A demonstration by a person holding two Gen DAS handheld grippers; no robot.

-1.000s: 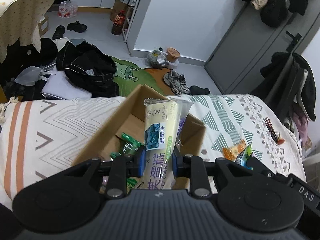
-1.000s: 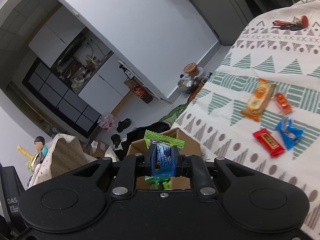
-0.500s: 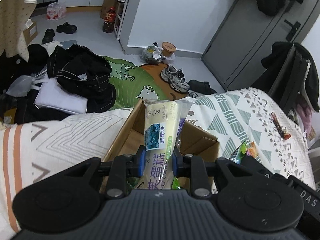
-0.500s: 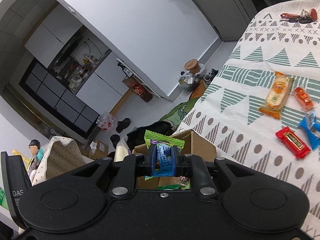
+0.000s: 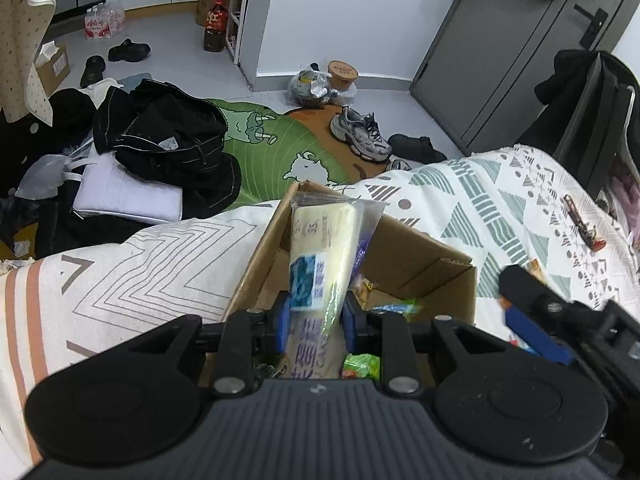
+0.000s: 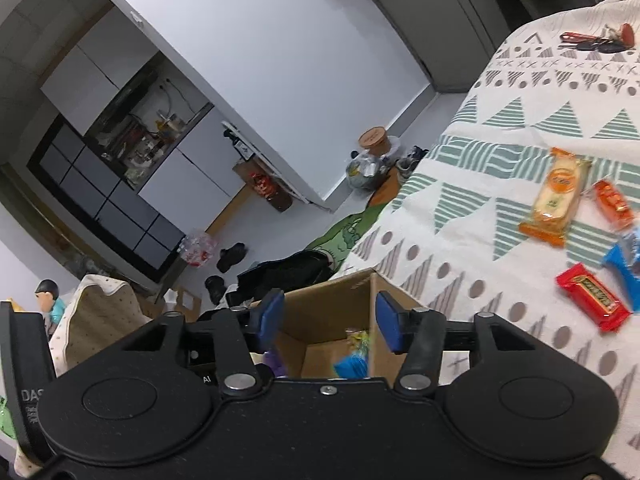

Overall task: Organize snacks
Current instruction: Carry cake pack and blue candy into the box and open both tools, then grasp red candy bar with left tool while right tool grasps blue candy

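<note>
An open cardboard box point(image 5: 420, 264) sits on the patterned bedspread point(image 5: 500, 200). My left gripper point(image 5: 314, 320) is shut on a long pale-yellow cake packet point(image 5: 320, 248), held over the box. Green and blue snack wrappers point(image 5: 394, 306) lie inside. In the right wrist view my right gripper point(image 6: 330, 322) stands open above the same box point(image 6: 328, 308), with a blue wrapper point(image 6: 352, 364) blurred inside below it. On the spread to the right lie an orange packet point(image 6: 558, 196), a small orange-red one point(image 6: 614, 204), a red bar point(image 6: 594, 296) and a blue packet point(image 6: 624, 260).
Keys point(image 6: 596, 42) lie at the far end of the bed. Beyond the bed edge, the floor holds black clothes point(image 5: 160, 140), a green rug point(image 5: 280, 140), sneakers point(image 5: 360, 136) and bottles. A grey door point(image 5: 520, 40) stands at the right.
My right gripper has opened and the blue and green snack it held has dropped into the box. My left gripper has moved forward over the box, still holding the cake packet.
</note>
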